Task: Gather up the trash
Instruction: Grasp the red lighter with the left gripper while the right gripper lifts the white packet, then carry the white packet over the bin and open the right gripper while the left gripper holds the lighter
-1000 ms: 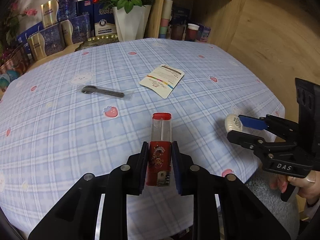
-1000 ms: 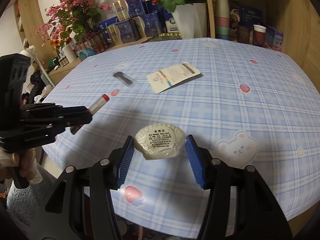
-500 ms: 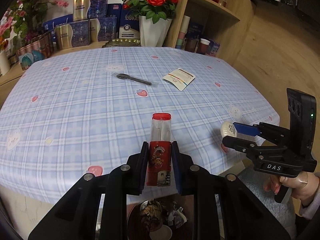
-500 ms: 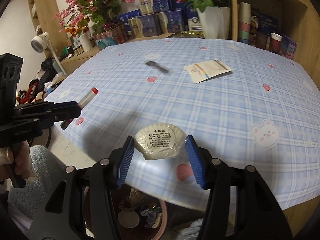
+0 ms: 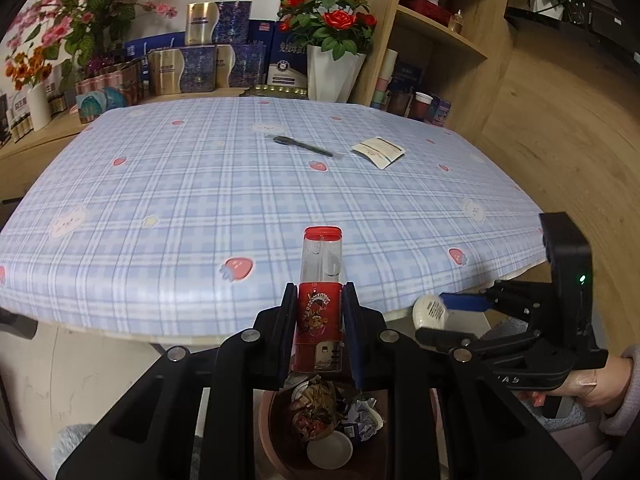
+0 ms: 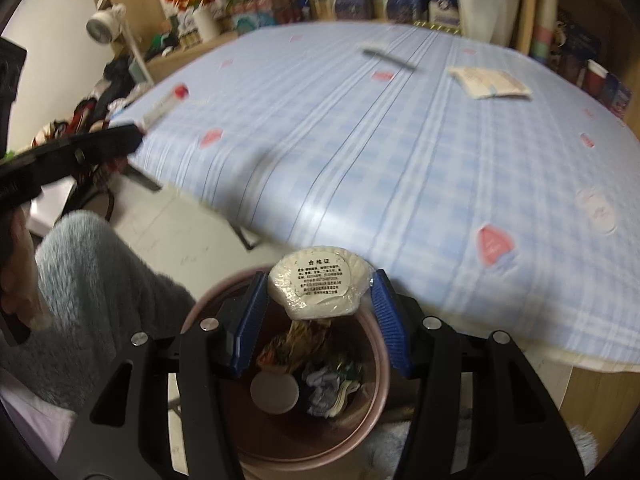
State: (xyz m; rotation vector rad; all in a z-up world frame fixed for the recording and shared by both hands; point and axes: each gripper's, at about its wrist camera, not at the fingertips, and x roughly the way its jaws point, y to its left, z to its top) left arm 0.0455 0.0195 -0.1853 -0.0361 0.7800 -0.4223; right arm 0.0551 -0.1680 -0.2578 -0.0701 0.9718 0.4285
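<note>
Bin [image 6: 376,364], below the counter [image 5: 280,200] edge: already held wrappers and a lid. Left gripper [image 5: 319,328]: clamped on a red-capped tube [image 5: 321,280] above the bin. Right gripper [image 6: 318,316]: clamped on a wrapped white cake [image 6: 320,286], likewise undropped. Far counter: spoon [image 5: 302,145] and packet [image 5: 379,150] uncollected.

My left hand-held gripper [image 5: 318,328] and right hand-held gripper [image 6: 320,320] now hang off the counter [image 5: 240,200] edge, over the bin [image 6: 372,400], which was out of view a second ago.
</note>
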